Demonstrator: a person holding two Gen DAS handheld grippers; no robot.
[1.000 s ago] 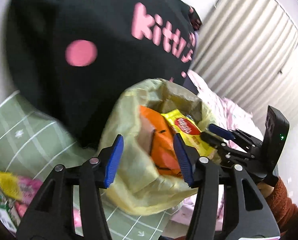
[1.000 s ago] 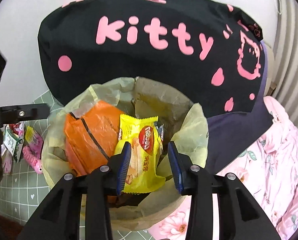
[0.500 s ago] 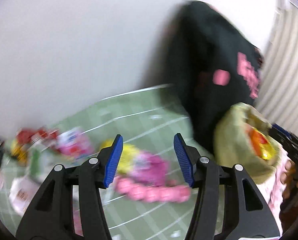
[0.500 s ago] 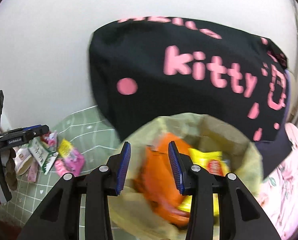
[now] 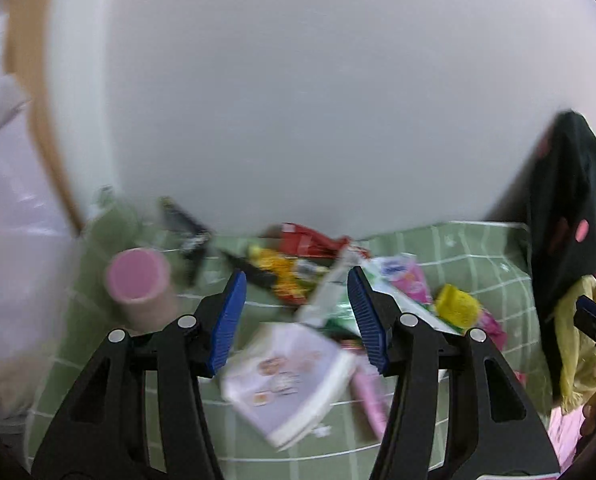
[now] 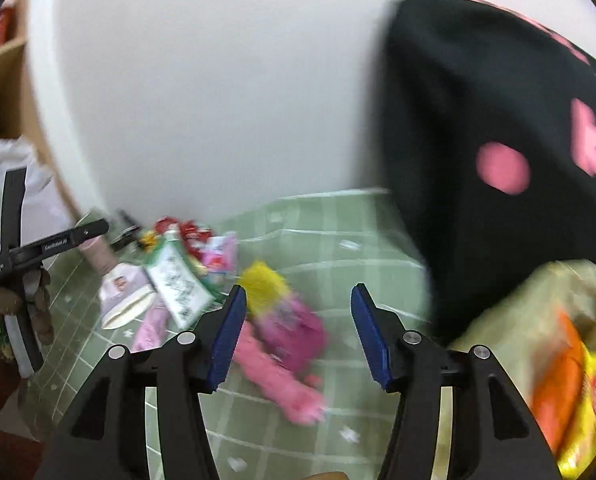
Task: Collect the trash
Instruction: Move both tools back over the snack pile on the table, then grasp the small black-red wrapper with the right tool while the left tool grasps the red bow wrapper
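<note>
Green checked cloth [image 5: 478, 264] holds blurred wrappers [image 5: 289, 268]; left gripper [image 5: 295, 320] open, right gripper [image 6: 298, 332] opening (both seemingly empty).

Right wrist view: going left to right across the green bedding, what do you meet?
The other claw → white booklet → green-and-white packet → yellow-and-pink wrapper → black cushion with pink print → trash bag holding orange and yellow wrappers.

Blurred wrappers [image 5: 298, 276]; trash bag [image 6: 538, 340] cut off
</note>
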